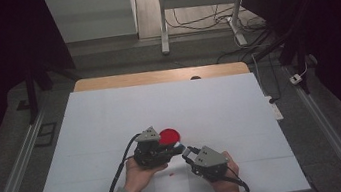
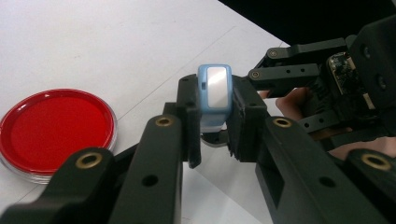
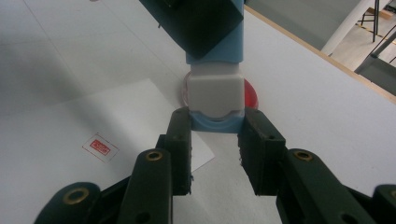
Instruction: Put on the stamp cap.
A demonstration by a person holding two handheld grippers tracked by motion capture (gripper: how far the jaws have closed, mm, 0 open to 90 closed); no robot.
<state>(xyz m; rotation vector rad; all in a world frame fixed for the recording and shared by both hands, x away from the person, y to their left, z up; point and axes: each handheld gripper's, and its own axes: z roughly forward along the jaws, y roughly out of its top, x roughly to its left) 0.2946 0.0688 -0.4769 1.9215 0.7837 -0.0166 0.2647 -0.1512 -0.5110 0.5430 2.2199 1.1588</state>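
Fingers of both grippers clamp one small blue-and-white stamp, seen from the high view where the left gripper (image 1: 176, 148) and right gripper (image 1: 187, 152) meet just beside a red dish (image 1: 169, 136) on the white bench (image 1: 110, 114).

From the left gripper view, the left fingers (image 2: 189, 112) press on the blue body of the stamp (image 2: 214, 95), holding it off the bench, with the dish (image 2: 56, 128) lying apart to one side.

From the right gripper view, the right fingers (image 3: 180, 130) pinch the stamp's (image 3: 215, 93) blue end cap below its white section, over a paper sheet (image 3: 70, 135) bearing a red print (image 3: 100, 146).

It looks like light, rigid plastic with smooth sides, so it may slip; the flat sides, gripped squarely, seem the best hold.
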